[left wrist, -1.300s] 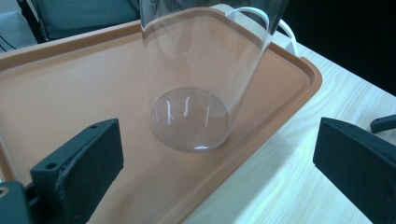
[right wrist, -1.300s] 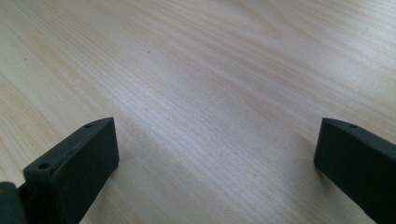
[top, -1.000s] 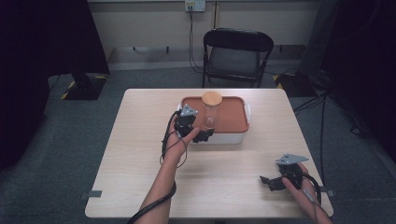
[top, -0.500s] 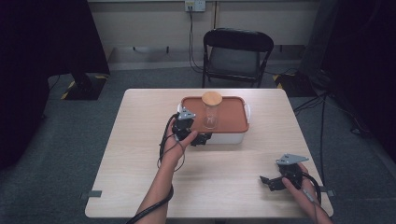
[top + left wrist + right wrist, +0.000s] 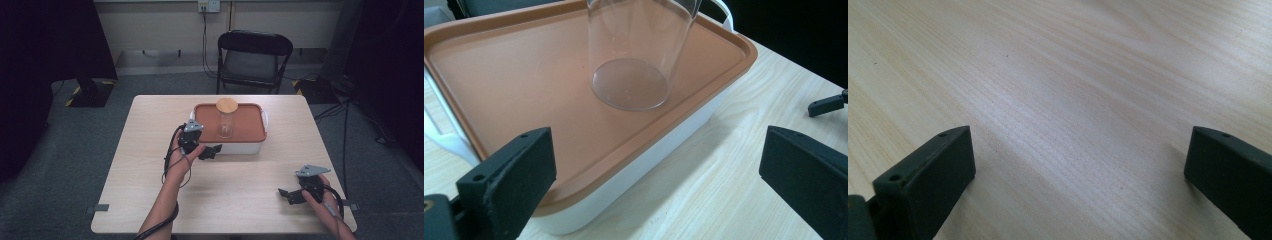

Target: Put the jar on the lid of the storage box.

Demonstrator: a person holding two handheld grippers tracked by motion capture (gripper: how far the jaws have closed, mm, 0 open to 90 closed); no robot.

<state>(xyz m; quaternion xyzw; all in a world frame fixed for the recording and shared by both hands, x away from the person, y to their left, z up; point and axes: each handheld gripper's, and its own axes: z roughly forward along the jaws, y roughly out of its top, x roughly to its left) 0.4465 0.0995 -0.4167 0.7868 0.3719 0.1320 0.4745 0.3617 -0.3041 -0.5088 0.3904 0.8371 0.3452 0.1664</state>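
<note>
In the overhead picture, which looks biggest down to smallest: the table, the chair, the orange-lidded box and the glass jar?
1. table
2. chair, though it stands farther off, so it may really be bigger than it looks
3. orange-lidded box
4. glass jar

A light wooden table [image 5: 150, 150] stands on grey carpet [image 5: 65, 150]. Beyond its far edge sits 1 black folding chair [image 5: 254, 59], facing the table. Behind it runs a pale wall [image 5: 150, 20] with a socket [image 5: 208, 6] and cables hanging down. Dark curtains [image 5: 50, 40] flank both sides.
</note>
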